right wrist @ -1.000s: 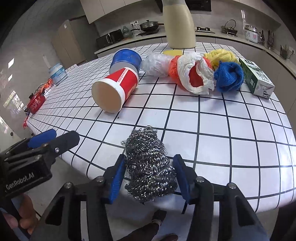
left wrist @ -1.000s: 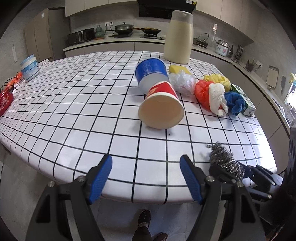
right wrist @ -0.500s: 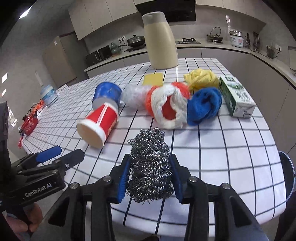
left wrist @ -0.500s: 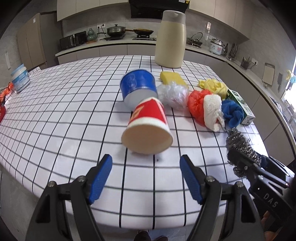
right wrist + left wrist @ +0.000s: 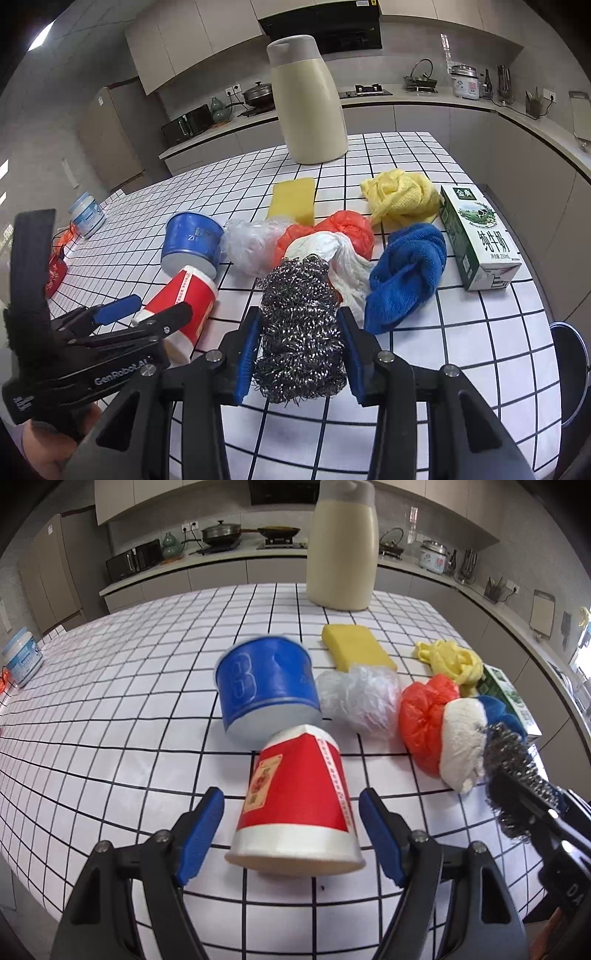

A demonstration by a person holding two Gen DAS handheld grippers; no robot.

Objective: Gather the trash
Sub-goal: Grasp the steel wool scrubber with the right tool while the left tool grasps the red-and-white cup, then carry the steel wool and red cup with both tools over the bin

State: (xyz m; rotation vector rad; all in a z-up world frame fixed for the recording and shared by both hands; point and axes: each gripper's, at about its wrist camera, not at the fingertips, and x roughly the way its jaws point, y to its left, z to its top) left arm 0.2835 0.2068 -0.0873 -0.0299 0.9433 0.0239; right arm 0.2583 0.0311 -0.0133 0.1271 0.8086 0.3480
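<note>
On the gridded desk (image 5: 110, 709) a red paper cup (image 5: 295, 805) lay on its side between the spread left tongs (image 5: 291, 830), untouched; the right tongs (image 5: 299, 350) clamped a steel-wool scourer (image 5: 299, 325) above the desk's near edge.

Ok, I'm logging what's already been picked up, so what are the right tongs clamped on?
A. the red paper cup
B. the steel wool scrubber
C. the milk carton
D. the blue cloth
B: the right tongs have their blue pads pressed against both sides of the steel wool scrubber, while the other three lie on the table.
</note>
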